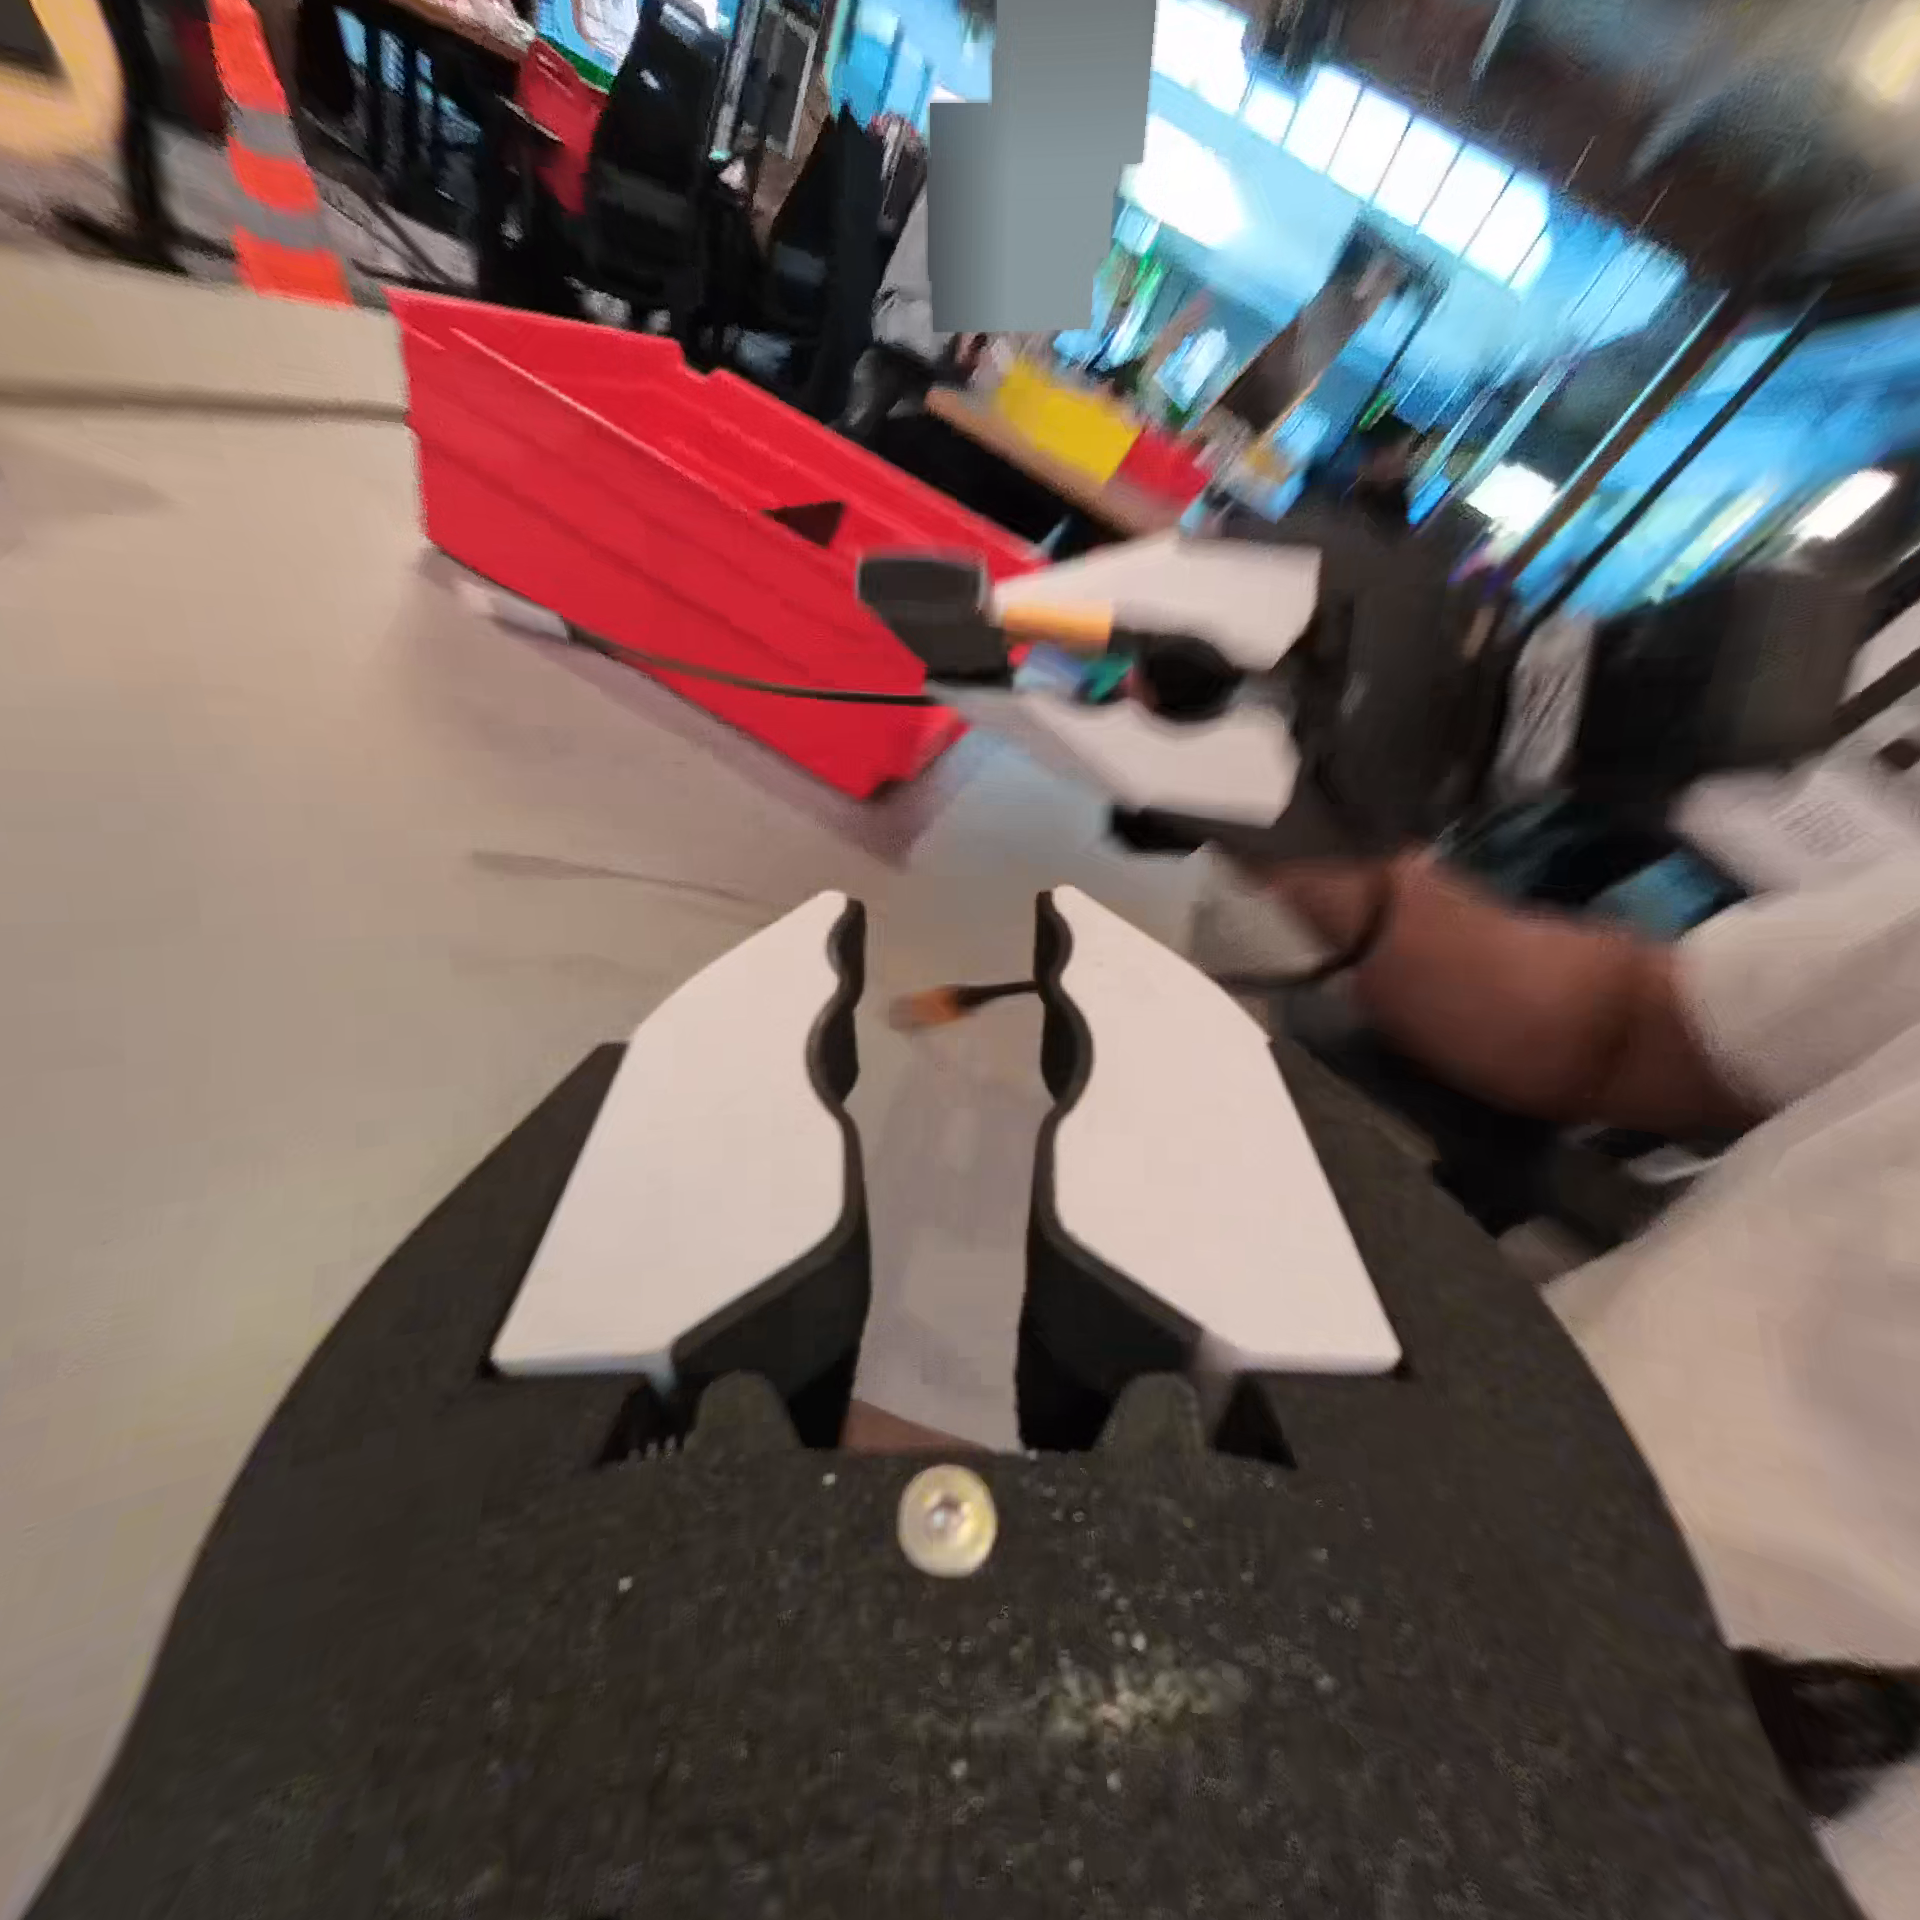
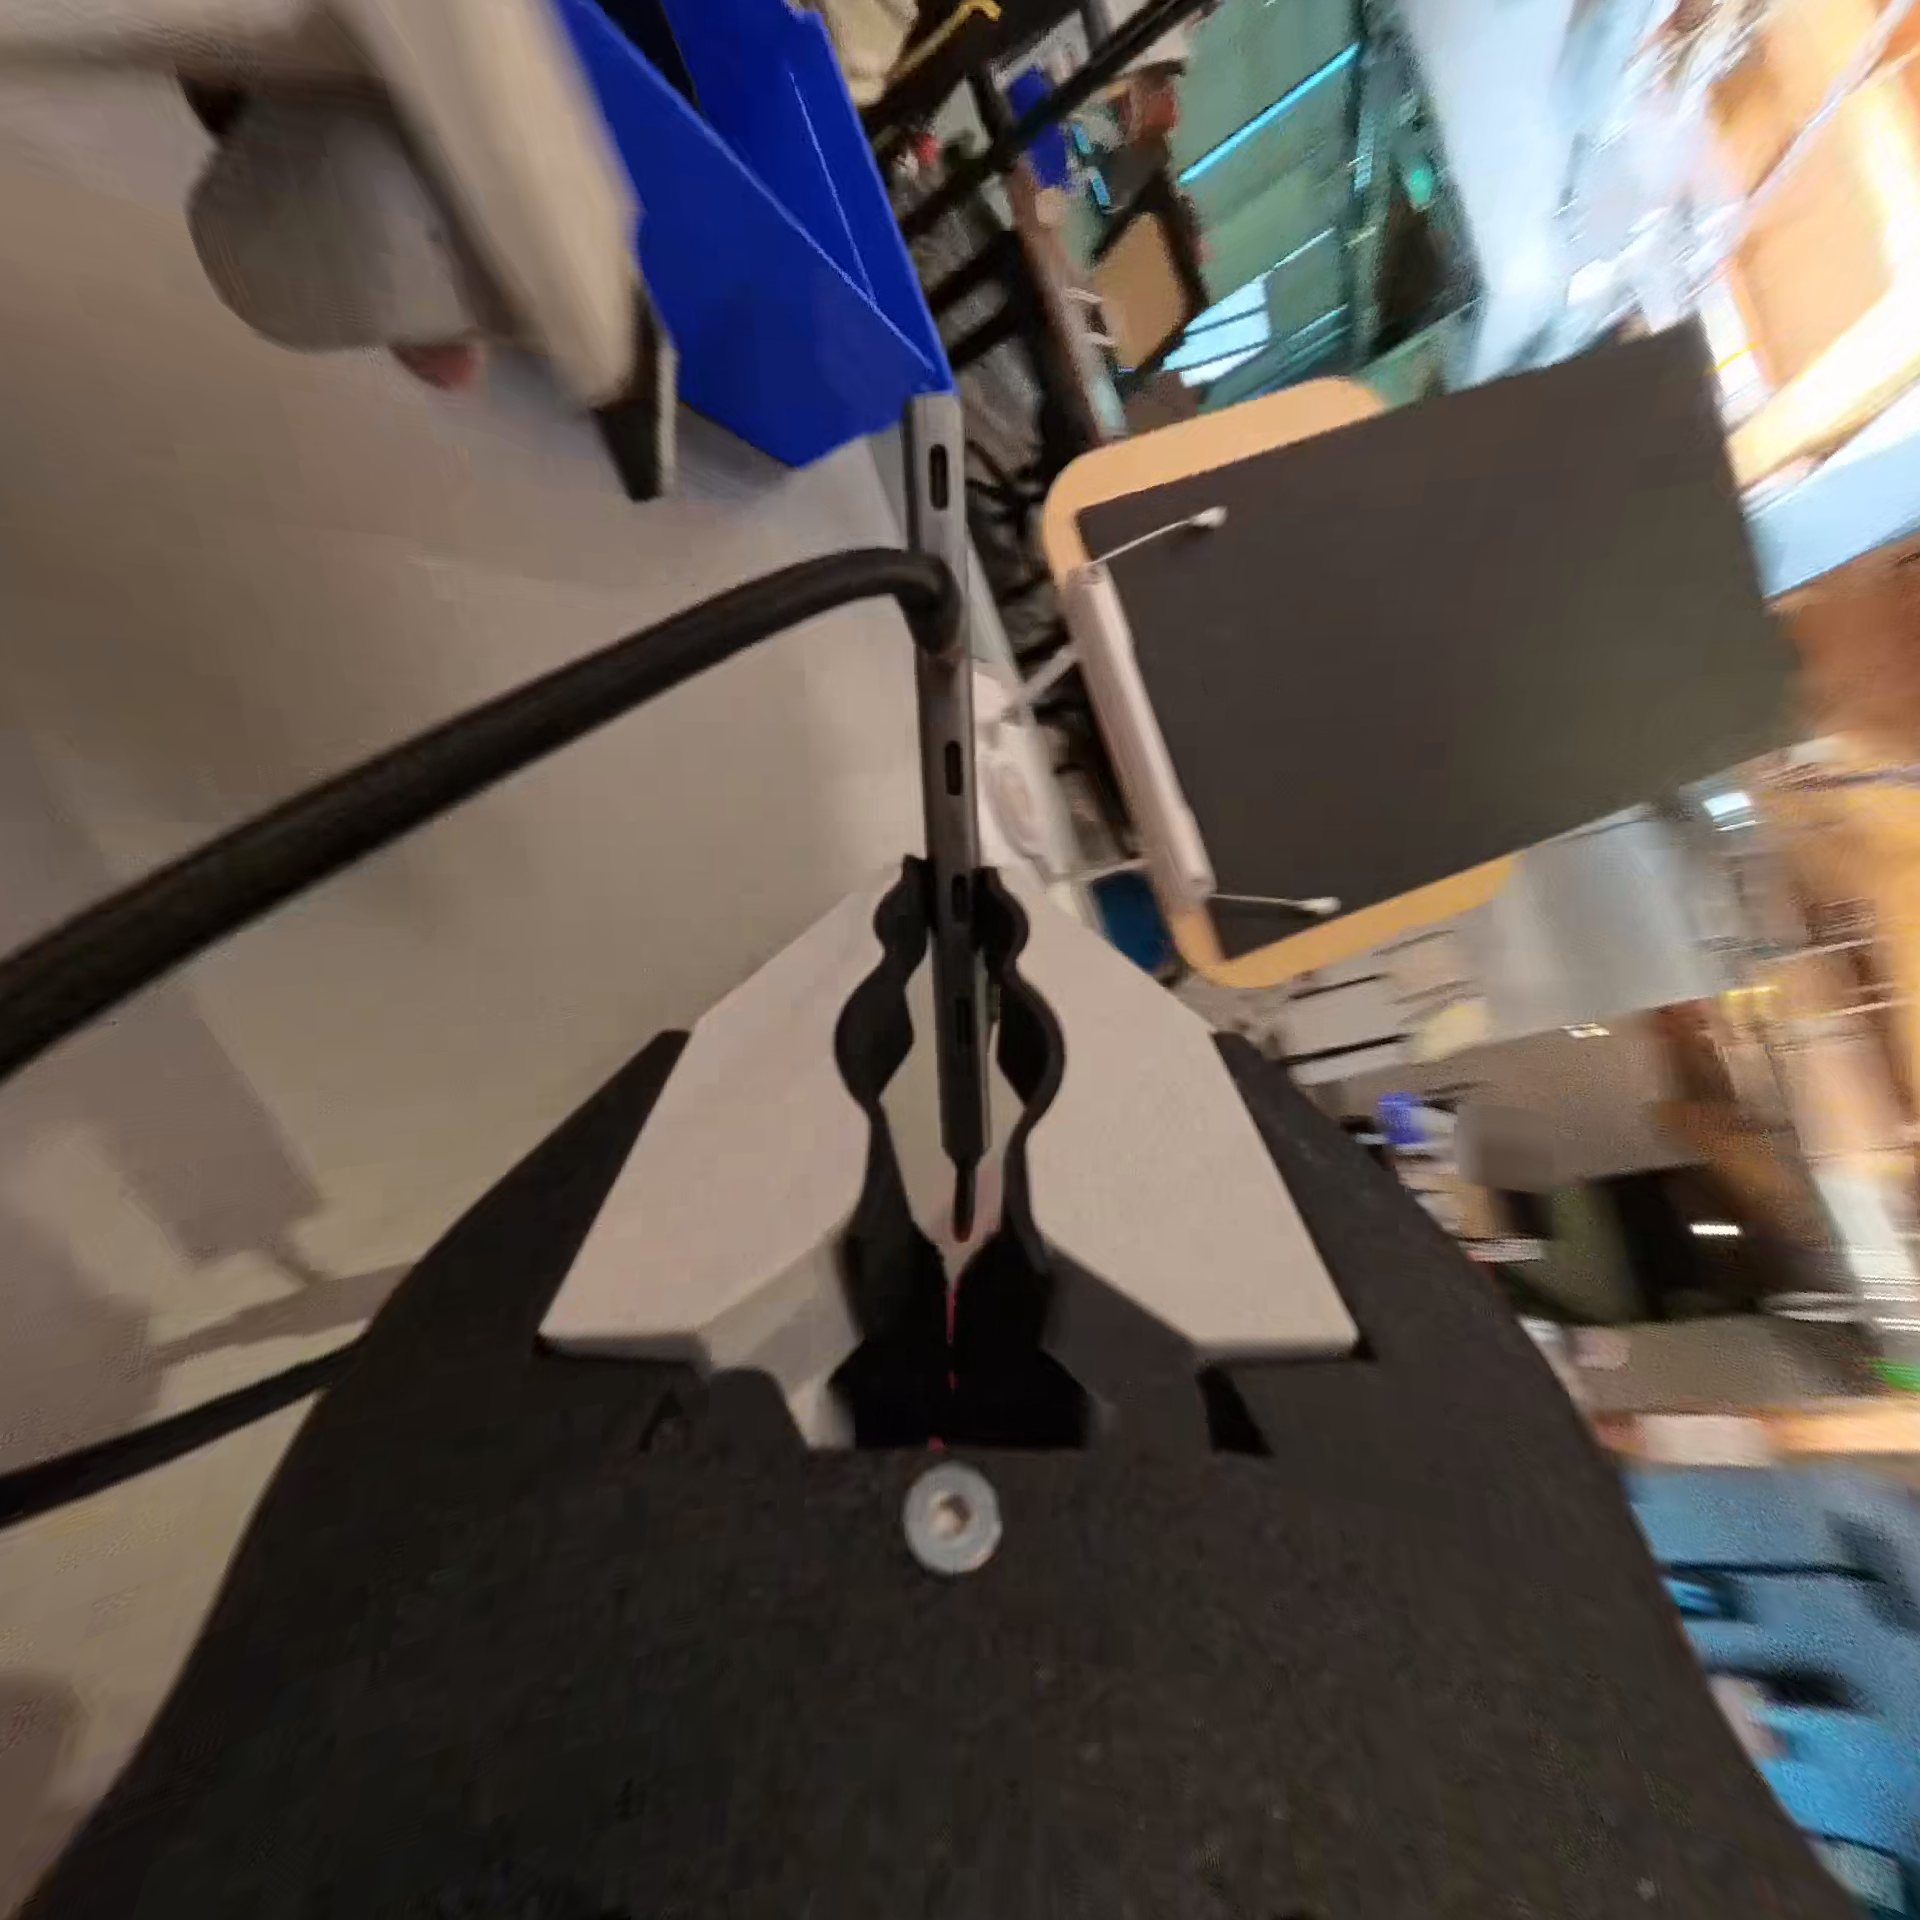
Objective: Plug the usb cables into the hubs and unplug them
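The right gripper [image 2: 951, 914] fingers clamp the hub [image 2: 945, 665] edge-on, its long axis pointing straight ahead. The left gripper [image 1: 948, 914] fingers are open and empty; an orange-tipped plug [image 1: 925, 1006], somewhat blurred, lies on the table [image 1: 260, 831] just beyond them, seemingly crosswise

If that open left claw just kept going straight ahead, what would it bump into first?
Probably the orange-tipped cable plug lying on the table, seen right between the left gripper's open fingers. Beyond it sits the red bin. Depth is hard to judge, so the gripper might pass above the plug.
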Available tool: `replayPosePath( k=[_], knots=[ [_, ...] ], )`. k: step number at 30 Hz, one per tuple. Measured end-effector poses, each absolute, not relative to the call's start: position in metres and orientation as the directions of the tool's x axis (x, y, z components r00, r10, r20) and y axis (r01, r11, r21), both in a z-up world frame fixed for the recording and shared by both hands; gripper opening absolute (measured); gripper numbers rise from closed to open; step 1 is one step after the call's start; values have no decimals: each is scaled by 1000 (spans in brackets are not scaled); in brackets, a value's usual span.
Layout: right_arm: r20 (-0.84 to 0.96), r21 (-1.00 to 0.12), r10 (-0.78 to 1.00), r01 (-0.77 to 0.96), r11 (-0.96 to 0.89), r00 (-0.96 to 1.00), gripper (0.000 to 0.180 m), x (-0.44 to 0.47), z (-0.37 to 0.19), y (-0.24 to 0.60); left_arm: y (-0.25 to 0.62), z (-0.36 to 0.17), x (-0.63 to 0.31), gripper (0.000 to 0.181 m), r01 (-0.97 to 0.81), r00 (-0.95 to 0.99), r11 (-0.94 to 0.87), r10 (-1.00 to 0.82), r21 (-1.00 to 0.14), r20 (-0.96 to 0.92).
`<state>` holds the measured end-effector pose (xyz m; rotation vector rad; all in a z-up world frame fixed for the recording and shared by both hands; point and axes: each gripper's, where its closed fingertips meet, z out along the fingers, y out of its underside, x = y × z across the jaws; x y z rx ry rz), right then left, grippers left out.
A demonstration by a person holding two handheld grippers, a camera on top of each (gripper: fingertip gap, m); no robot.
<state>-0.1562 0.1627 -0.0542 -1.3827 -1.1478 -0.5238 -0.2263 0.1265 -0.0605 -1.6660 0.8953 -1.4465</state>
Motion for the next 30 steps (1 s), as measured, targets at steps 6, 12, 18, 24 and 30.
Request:
replayPosePath(
  k=[6,12,18,24,30],
  knots=[
    [958,-271,154,938,216,241,9,-172,-59,161,117,-50,-204,38,56,-13,-702,-711,-710,703],
    [976,-206,99,967,150,193,8,-167,-57,164,117,-39,-207,21,114,-90,-786,-617,-608,782],
    [988,-143,84,976,162,131,9,-180,-65,161,120,-52,-205,18,89,-30,-789,-612,-608,790],
    [756,-579,474,799,163,451,34,-194,-90,152,134,-86,-222,7,-138,217,-564,-819,-814,531],
    [596,-719,593,689,94,541,26,-210,-93,154,119,-94,-218,7,-359,209,-264,-958,-895,198]
  ],
)
